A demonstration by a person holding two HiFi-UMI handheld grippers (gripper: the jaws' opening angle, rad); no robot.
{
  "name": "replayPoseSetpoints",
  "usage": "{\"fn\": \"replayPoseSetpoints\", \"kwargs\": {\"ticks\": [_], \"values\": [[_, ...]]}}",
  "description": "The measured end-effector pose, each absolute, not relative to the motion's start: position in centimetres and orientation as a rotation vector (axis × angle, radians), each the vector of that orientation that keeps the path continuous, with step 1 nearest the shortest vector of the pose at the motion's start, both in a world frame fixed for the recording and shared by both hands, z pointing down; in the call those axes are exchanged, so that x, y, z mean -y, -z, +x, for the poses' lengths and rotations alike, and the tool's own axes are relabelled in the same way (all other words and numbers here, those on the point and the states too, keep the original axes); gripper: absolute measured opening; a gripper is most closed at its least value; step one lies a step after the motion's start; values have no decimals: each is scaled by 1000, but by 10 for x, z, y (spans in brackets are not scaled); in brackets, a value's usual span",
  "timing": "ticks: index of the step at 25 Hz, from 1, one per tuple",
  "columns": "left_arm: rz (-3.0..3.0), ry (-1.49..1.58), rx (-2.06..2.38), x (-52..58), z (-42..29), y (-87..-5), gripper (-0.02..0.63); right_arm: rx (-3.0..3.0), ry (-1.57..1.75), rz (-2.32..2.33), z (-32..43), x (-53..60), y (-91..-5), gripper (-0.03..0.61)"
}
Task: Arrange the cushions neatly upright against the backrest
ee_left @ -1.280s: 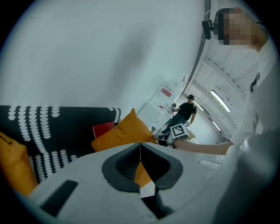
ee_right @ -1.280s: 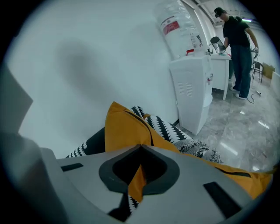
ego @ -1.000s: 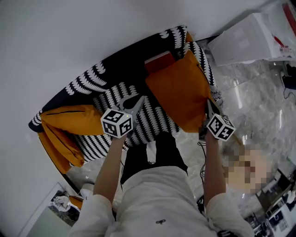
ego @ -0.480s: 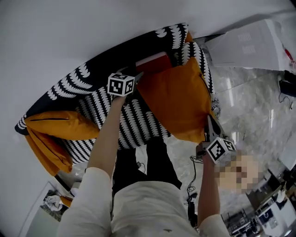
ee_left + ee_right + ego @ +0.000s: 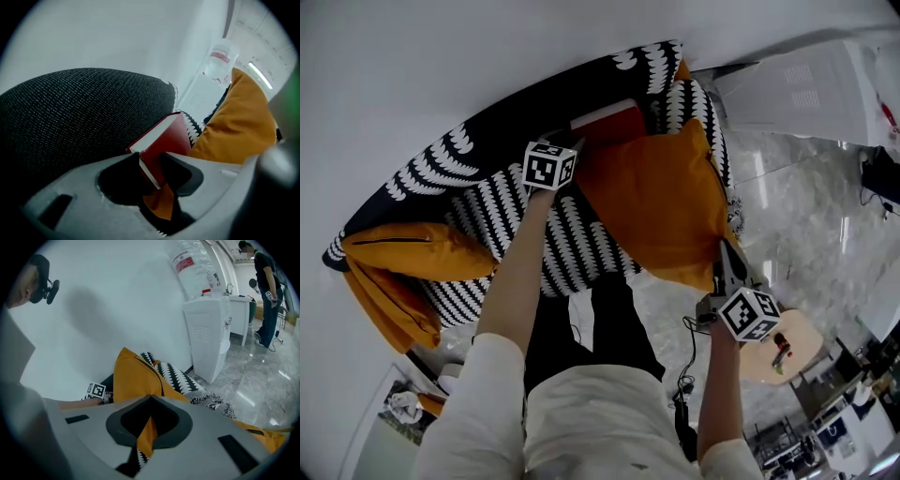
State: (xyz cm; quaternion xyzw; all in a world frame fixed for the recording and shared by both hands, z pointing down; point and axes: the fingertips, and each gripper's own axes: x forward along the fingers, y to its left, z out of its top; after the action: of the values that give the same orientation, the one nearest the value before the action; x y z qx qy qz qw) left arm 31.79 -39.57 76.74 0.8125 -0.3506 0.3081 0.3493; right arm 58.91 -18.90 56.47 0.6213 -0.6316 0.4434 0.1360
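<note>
Left gripper [image 5: 152,161] has its jaws set narrow on the near corner of a red book [image 5: 164,140]. One pad is against the white page edge and the other against the red cover, and the jaws have just been closing on it. A fold of orange fabric shows beneath them.

At the far left end of the black-and-white patterned sofa [image 5: 572,244], in the head view, two orange cushions are piled. The upper cushion [image 5: 412,251] lies flat along the seat, and the lower cushion [image 5: 380,305] hangs down over the sofa's end. Neither stands against the dark backrest [image 5: 478,141].

Further right, the person's left arm reaches across the seat to the book, which leans on the backrest. Just beside it to the right is the large orange cushion [image 5: 661,211]. It spreads over the sofa's right end, with its far corner up near the armrest and its near corner past the seat's front edge.

The right gripper [image 5: 149,427] is clamped on that near corner, jaws fully together with the cushion's seam pinched between them. From there the cushion rises towards the wall.

A white water dispenser [image 5: 208,336] stands beyond the sofa's right end on the glossy marble floor [image 5: 806,216]. In the right gripper view, a person [image 5: 265,287] stands well apart at the far right.
</note>
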Motion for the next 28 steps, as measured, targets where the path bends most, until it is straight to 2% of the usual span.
{"fn": "replayPoseSetpoints", "kwargs": {"ticks": [7, 12, 28], "values": [[2210, -821, 912, 395, 338, -733, 77, 1805, -1306, 1826, 594, 175, -557, 11], [2308, -853, 940, 391, 342, -702, 49, 1794, -1315, 1832, 595, 167, -553, 11], [2251, -727, 1306, 326, 226, -592, 25, 1817, -1344, 1796, 558, 186, -567, 11]]}}
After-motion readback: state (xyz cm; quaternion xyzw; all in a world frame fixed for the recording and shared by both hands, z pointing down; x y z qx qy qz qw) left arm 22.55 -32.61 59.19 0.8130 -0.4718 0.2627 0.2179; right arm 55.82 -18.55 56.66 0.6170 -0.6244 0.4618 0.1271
